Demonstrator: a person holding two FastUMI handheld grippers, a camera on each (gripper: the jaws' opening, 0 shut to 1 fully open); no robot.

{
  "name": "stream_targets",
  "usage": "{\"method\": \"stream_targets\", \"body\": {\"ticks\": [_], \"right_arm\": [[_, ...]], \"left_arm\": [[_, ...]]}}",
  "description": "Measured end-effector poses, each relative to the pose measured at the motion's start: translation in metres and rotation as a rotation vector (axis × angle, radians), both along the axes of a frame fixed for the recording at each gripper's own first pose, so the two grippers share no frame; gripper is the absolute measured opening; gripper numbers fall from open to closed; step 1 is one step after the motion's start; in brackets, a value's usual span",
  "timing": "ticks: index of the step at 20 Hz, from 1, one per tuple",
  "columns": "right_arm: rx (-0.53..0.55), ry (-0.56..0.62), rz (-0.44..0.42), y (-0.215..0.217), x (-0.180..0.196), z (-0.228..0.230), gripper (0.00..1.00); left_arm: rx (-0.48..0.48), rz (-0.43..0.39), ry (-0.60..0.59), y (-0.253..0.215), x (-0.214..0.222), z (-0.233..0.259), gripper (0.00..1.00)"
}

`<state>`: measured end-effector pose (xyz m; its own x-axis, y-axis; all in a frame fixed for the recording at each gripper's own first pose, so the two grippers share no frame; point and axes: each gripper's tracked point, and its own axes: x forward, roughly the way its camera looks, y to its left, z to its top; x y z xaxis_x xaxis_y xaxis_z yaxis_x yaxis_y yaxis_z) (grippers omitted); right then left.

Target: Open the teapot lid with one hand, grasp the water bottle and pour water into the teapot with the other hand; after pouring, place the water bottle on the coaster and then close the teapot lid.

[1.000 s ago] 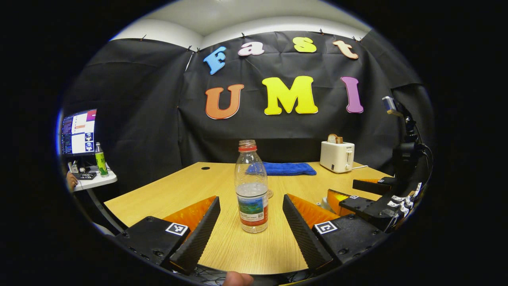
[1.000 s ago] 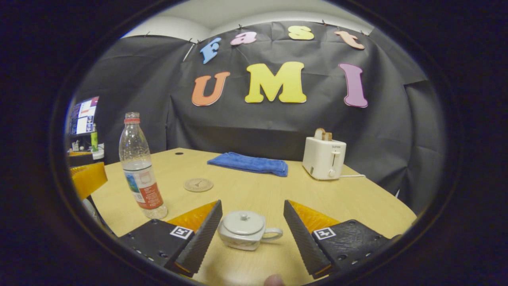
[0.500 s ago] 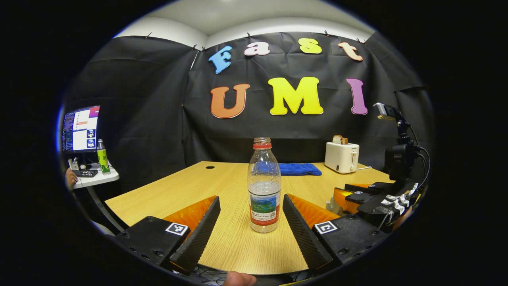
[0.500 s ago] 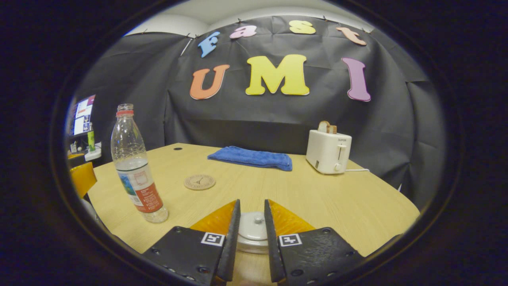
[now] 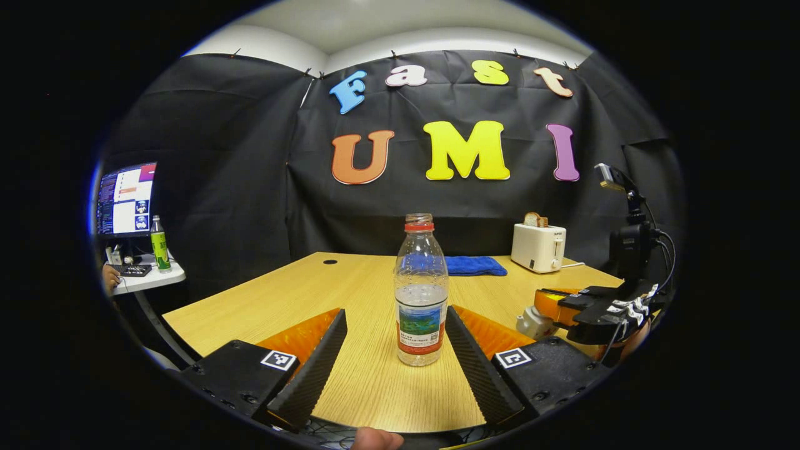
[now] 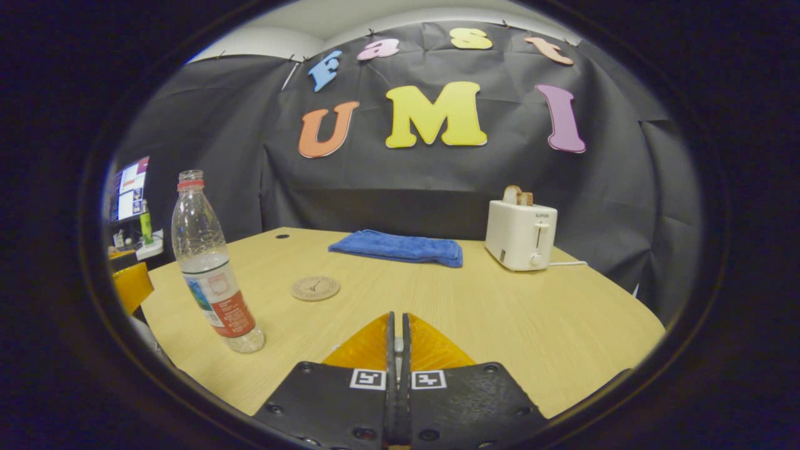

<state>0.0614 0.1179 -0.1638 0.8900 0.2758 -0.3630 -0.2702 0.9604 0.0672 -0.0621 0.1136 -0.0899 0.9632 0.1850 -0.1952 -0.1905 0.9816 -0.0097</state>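
Observation:
A clear water bottle [image 5: 421, 300] with a red neck ring, no cap and some water in it stands upright on the wooden table [image 5: 369, 387]. My left gripper [image 5: 395, 311] is open around it, the bottle close to the right finger and apart from the left one. In the right gripper view the bottle [image 6: 212, 281] stands at the left, with a round coaster [image 6: 315, 288] behind it. My right gripper [image 6: 398, 319] is shut on the teapot lid's knob [image 6: 398, 344], a white sliver between the fingers. The teapot [image 5: 531, 322] peeks out under that gripper [image 5: 562, 303] in the left gripper view.
A folded blue towel [image 6: 400, 248] and a white toaster [image 6: 520, 234] holding toast stand at the table's far side. Off the table's left, a side table carries a monitor [image 5: 125, 200] and a green bottle [image 5: 159, 245]. A person's hand [image 5: 111, 278] rests there.
My right gripper went from wide open around the teapot to shut over its lid knob. The left gripper shifted slightly, and the bottle now sits nearer its right finger.

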Motion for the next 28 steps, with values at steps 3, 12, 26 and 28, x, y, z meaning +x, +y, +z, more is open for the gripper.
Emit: {"method": "stream_targets", "body": {"ticks": [3,12,26,28], "right_arm": [[0.007,-0.022,0.009,0.0,0.0,0.009,0.0],[0.0,-0.068,0.013,-0.024,-0.005,0.038,0.0],[0.007,-0.016,-0.014,-0.059,-0.008,0.03,0.0],[0.007,-0.014,-0.021,-0.065,-0.007,0.03,0.0]], "left_arm": [[-0.022,-0.047,0.024,-0.01,0.004,-0.008,0.99],[-0.093,-0.121,0.106,-0.019,0.025,-0.04,0.99],[-0.09,-0.097,0.127,-0.014,0.068,-0.062,1.0],[-0.085,-0.103,0.14,-0.016,0.068,-0.064,1.0]]}}
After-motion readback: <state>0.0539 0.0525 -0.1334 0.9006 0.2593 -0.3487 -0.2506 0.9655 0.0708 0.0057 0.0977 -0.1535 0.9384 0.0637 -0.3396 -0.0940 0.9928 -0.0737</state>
